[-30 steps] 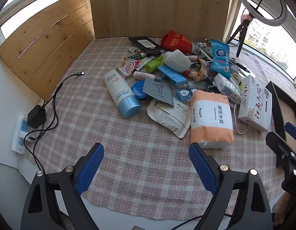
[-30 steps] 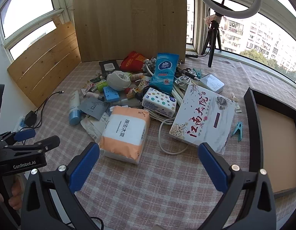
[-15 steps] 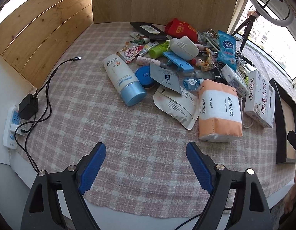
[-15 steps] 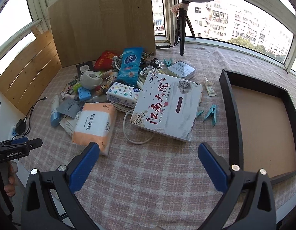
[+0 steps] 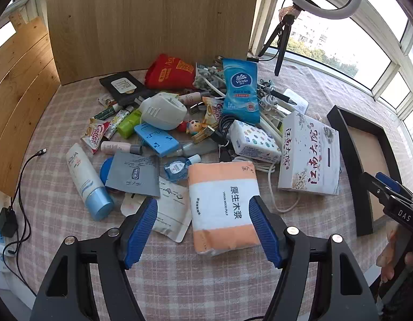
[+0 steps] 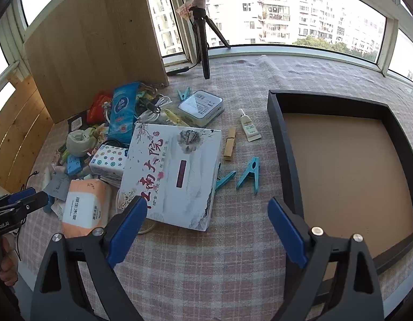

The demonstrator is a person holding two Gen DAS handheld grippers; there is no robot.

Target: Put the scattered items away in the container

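Note:
A pile of items lies on the checked cloth: an orange tissue pack (image 5: 222,208), a white flat box with red characters (image 5: 309,153), a blue Vinda wipes pack (image 5: 240,91), an AQUA tube (image 5: 86,179). My left gripper (image 5: 203,230) is open and empty, its jaws either side of the near end of the tissue pack, above it. My right gripper (image 6: 206,230) is open and empty above the cloth, between the white box (image 6: 170,174) and the black tray (image 6: 286,160). The tray holds nothing.
Blue clothespins (image 6: 249,174), a wooden peg (image 6: 229,144), a small tube (image 6: 249,125) and a white tin (image 6: 201,107) lie between box and tray. A ring-light tripod (image 6: 203,40) stands at the back. Wooden boards (image 5: 153,21) wall the back and left. A power strip (image 5: 0,238) lies at the left edge.
My left gripper has moved forward and right over the orange tissue pack. My right gripper has swung right toward the tray, and the box now fills more of its view.

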